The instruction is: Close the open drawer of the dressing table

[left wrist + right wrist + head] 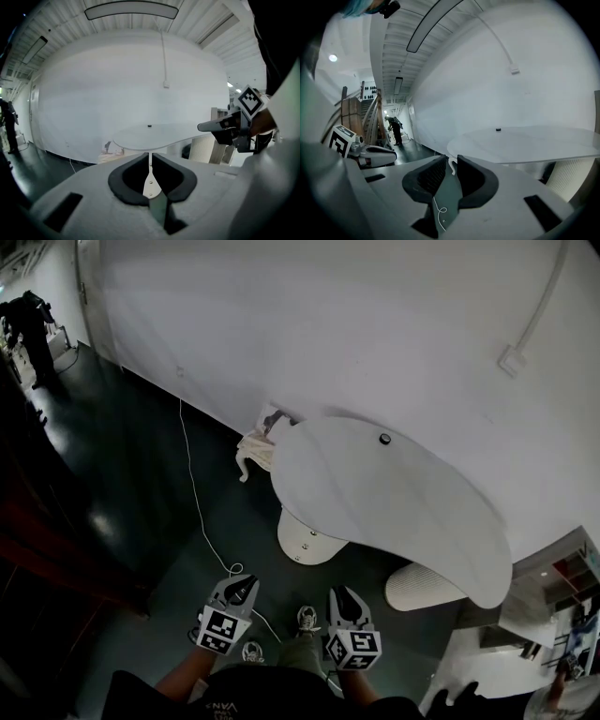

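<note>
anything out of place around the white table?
A white rounded unit juts out from under the white curved tabletop, likely the open drawer. A loose white cable trails across the dark floor.

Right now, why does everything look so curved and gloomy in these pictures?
Head view: the wall is bright while the floor falls into deep shadow. Left gripper view: a wide-angle lens bows the ceiling light and blackens the corners. Right gripper view: the same bulging, the tabletop washed pale against the wall.
</note>
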A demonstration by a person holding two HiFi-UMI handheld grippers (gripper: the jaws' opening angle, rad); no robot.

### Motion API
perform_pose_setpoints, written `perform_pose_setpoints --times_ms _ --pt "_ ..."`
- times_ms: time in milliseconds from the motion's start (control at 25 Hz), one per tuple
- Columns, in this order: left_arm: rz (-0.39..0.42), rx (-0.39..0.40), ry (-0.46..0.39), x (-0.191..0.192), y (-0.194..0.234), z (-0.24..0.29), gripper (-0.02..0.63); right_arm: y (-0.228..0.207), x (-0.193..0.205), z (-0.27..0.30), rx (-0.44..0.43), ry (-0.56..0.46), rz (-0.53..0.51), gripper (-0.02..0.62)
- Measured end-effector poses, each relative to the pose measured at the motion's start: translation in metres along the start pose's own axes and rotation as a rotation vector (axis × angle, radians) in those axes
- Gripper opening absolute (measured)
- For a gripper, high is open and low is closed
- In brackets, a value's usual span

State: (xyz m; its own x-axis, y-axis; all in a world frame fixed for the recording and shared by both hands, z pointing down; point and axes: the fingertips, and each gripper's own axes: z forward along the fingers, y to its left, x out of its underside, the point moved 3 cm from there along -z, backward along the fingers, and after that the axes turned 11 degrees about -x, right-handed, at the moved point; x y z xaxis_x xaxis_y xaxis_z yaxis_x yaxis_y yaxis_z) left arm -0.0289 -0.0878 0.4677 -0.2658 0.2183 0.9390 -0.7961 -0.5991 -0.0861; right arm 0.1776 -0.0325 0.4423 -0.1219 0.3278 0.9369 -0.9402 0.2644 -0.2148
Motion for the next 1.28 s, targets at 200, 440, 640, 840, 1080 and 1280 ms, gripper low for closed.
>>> perform_pose_setpoints --times_ms 200,440,640,840,1080,1280 --pt "0.031 0.023 0.004 -0.003 -0.008 -0.02 0.031 0.006 0.005 -0.013 0.004 0.004 0.005 0.043" --pt "0.062 0.038 0.031 0.003 -0.011 -0.04 0.026 0.011 0.011 -0.023 0.007 0.01 0.01 0.011" --pt "0.078 0.029 0.023 0.001 -0.009 -0.049 0.025 0.015 0.014 -0.029 -0.004 0.019 0.011 0.006" --pt "0.089 0.017 -0.004 0.0 -0.006 -0.052 0.023 0.024 0.016 -0.026 -0.023 0.027 -0.001 0.005" --pt "0.09 0.02 -0.009 -0.008 -0.008 -0.055 0.021 0.033 0.014 -0.023 -0.042 0.047 -0.037 0.003" --pt "0.106 0.027 -0.032 -0.007 -0.01 -0.055 0.021 0.038 0.019 -0.02 -0.054 0.053 -0.069 0.003"
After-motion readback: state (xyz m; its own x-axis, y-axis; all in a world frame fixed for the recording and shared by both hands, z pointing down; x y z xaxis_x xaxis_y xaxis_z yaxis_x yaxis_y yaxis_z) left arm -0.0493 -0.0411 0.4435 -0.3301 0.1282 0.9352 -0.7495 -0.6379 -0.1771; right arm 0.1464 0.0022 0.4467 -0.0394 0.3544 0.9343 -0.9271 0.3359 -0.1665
